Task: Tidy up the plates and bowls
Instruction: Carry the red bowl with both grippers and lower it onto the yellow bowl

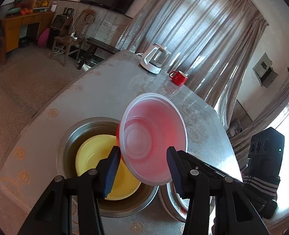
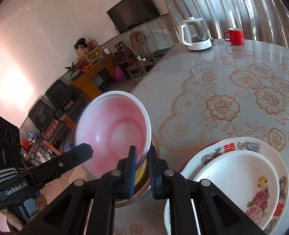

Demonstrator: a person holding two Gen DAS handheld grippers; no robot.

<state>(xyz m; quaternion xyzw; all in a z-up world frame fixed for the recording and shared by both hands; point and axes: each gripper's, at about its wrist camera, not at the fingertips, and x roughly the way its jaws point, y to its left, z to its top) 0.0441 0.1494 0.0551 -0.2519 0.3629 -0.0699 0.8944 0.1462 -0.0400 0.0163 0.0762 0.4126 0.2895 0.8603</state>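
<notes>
The right tool is pinched tight on the rim of the pink bowl, which hangs tilted in the air with its mouth toward both cameras, above the near left part of the table. The left tool stands partly open on either side of the same bowl in its own view, but whether its pads press the wall I cannot tell; it looks more like a steadying bracket than a grip.

Below the bowl sits a steel basin with a yellow bowl inside it. Just to the right of the basin lies a stack of flowered plates, a smaller white one on a larger. A kettle and a red mug stand at the far edge, well apart from the work.

The step in hand seems to be nesting bowls: the pink one is being carried to the basin. Next, it should be levelled mouth up, centred over the yellow bowl, lowered into it, and only then released. A tilted drop could catch the basin rim.
</notes>
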